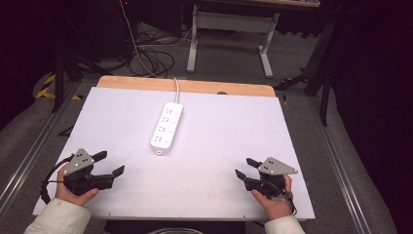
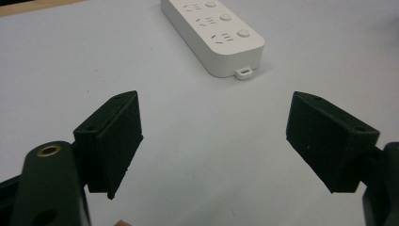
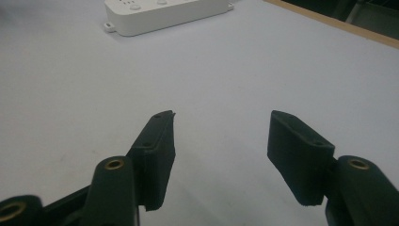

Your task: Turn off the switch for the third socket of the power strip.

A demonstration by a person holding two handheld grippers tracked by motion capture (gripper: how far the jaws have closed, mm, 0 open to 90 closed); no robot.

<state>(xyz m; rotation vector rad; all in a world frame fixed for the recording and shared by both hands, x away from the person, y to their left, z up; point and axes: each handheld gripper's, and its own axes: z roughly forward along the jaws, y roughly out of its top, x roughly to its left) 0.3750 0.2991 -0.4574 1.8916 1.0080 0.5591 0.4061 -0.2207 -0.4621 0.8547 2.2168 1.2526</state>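
Near the middle of the white tabletop [image 1: 229,146], slightly toward its far side, a white power strip [image 1: 167,127] lay flat, its cord running off over the far edge. At the near left corner the left gripper [image 1: 108,164] rested in a hand, jaws spread wide and empty. At the near right the right gripper [image 1: 246,167] sat likewise, jaws apart, holding nothing, well apart from the strip.

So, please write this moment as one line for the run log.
left gripper: open, empty | right gripper: open, empty | power strip: mid-table, untouched | table
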